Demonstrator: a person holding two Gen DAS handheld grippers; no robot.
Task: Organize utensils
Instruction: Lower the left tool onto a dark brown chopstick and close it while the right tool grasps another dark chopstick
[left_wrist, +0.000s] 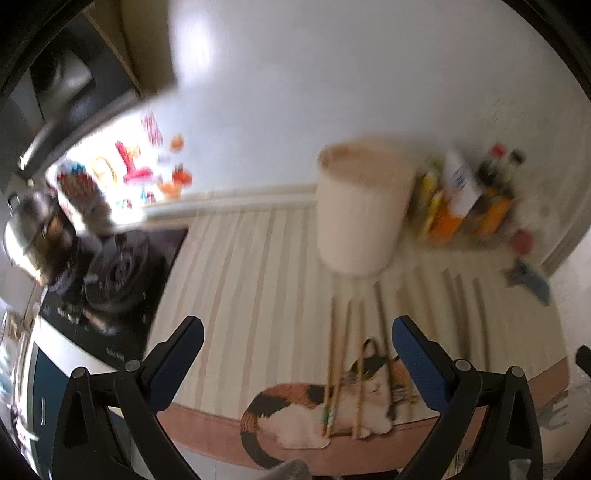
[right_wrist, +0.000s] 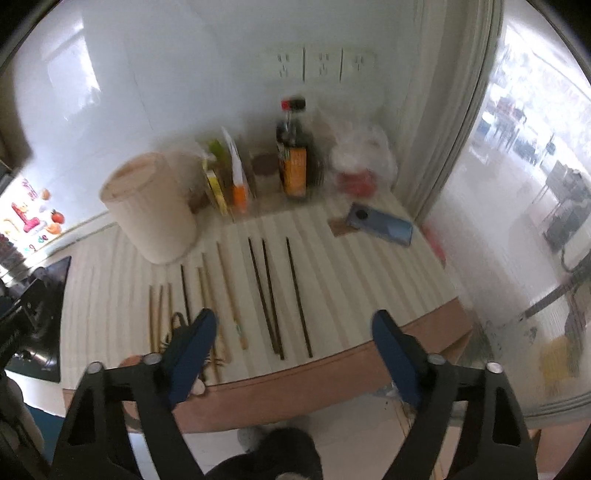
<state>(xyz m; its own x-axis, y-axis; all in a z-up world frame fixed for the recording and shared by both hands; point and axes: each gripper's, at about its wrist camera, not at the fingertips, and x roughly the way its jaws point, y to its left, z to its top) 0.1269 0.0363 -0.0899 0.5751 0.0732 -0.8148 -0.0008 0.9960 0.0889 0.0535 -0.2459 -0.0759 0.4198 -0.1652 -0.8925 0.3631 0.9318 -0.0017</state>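
While both tools tilt steeply down over the striped mat (right_wrist: 354, 258), the left gripper (left_wrist: 297, 343) and right gripper (right_wrist: 293, 332) stand open and empty. Chopsticks (right_wrist: 267, 295) lie in a row on the mat ahead of the fingers, before the cream holder (right_wrist: 151, 210).

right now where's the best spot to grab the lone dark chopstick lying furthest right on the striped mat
Grip the lone dark chopstick near its middle, coming straight down from above with the fingers across its width. It lies flat and thin on the striped mat, apart from its neighbours.
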